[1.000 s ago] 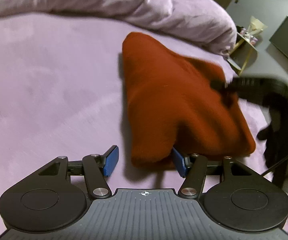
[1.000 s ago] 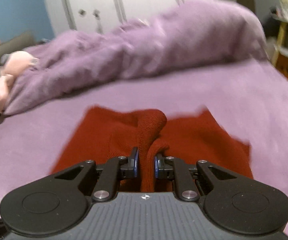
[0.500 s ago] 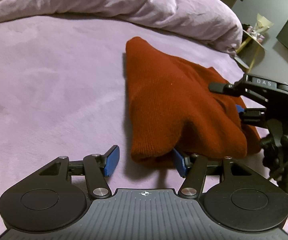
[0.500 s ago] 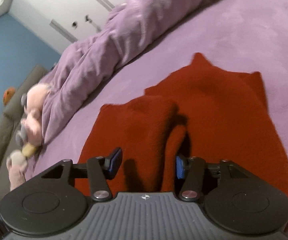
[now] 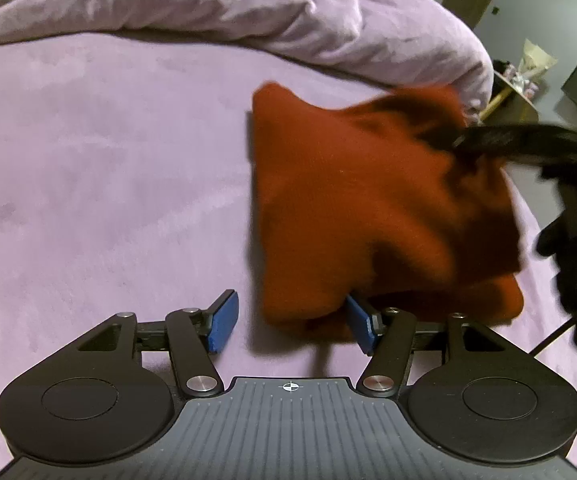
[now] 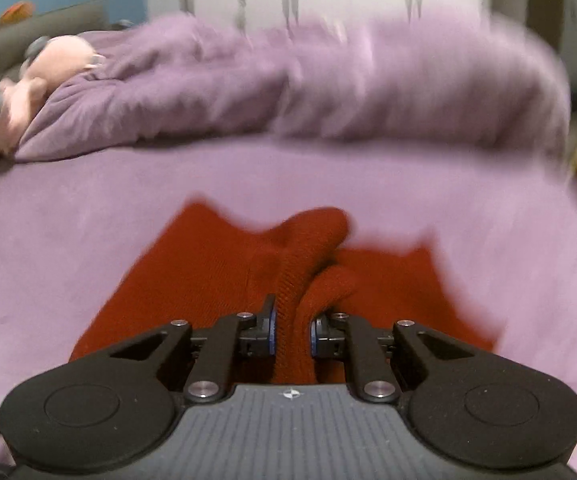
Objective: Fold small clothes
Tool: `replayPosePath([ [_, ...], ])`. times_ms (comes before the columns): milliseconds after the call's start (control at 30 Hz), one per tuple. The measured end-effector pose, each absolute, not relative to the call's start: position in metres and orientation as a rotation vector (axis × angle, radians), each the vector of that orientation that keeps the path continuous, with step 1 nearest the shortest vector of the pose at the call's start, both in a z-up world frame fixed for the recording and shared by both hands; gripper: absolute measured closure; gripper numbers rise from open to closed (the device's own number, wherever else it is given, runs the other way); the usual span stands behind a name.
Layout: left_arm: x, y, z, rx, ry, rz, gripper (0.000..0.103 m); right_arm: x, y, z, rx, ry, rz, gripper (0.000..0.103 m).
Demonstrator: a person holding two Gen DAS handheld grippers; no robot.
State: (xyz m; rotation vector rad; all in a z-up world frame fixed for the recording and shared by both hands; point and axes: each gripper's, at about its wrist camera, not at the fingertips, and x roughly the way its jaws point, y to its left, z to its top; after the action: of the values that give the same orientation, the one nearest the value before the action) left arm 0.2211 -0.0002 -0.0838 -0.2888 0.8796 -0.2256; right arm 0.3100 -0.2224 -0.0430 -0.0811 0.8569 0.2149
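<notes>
Rust-red knitted wool, that is what the small garment (image 5: 352,208) looks to be: soft, light and limp, with a ribbed grain that should give blue pads plenty of friction. My judgement is that it will sag and drape wherever it is unsupported, so a hold belongs on an edge or a bunched ridge of several layers, not on the flat middle.

It lies on the lilac bed cover (image 5: 100,184), partly doubled over. The right gripper (image 6: 291,330) has its jaws pressed in on a raised ridge of the knit, which stands up between them and runs forward from the pinch; the rest spreads flat to either side and ahead.

The left gripper (image 5: 290,328) has its jaws spread wide. The garment's near corner sits inside the gap, against the right-hand jaw and partly draped over its pad, while the left-hand jaw stands clear over bare cover. Ahead lies a rumpled lilac duvet (image 5: 248,12).
</notes>
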Motion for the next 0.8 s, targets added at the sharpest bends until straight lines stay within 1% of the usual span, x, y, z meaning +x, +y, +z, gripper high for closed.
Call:
replayPosePath([
  [67,0.219,-0.003,-0.083,-0.282,0.871,-0.225,0.035,0.306,-0.225,-0.026,-0.152,0.785,0.205,0.09],
  [133,0.218,-0.007,-0.083,-0.283,0.88,-0.231,0.036,0.303,-0.232,-0.022,-0.225,0.755,0.174,0.09],
  [233,0.219,-0.013,-0.084,-0.274,0.888,-0.241,0.036,0.303,-0.251,-0.033,-0.258,0.773,0.1,0.091],
  [367,0.222,-0.019,-0.084,-0.283,0.899,-0.256,0.036,0.31,-0.275,-0.066,-0.265,0.842,0.004,0.09],
  [433,0.224,-0.02,-0.084,-0.279,0.905,-0.257,0.036,0.305,-0.289,-0.072,-0.177,0.869,-0.009,0.088],
  [467,0.225,-0.02,-0.084,-0.276,0.907,-0.254,0.036,0.298,-0.298,-0.068,-0.101,0.858,-0.025,0.08],
  [500,0.225,-0.019,-0.085,-0.277,0.906,-0.255,0.036,0.284,-0.31,-0.061,0.001,0.828,-0.04,0.076],
  [533,0.226,-0.018,-0.086,-0.284,0.91,-0.256,0.036,0.271,-0.319,-0.055,0.091,0.803,-0.046,0.066],
  [567,0.227,-0.017,-0.087,-0.297,0.917,-0.253,0.036,0.25,-0.332,-0.049,0.202,0.772,-0.056,0.048],
  [600,0.229,-0.018,-0.088,-0.311,0.925,-0.25,0.036,0.234,-0.34,-0.047,0.284,0.753,-0.064,0.04],
  [633,0.229,-0.018,-0.088,-0.321,0.931,-0.248,0.036,0.214,-0.348,-0.047,0.374,0.743,-0.076,0.036],
  [700,0.23,-0.021,-0.089,-0.322,0.942,-0.239,0.036,0.181,-0.359,-0.053,0.527,0.757,-0.087,0.036],
  [800,0.23,-0.026,-0.088,-0.308,0.946,-0.228,0.036,0.16,-0.36,-0.069,0.687,0.783,-0.031,0.037],
])
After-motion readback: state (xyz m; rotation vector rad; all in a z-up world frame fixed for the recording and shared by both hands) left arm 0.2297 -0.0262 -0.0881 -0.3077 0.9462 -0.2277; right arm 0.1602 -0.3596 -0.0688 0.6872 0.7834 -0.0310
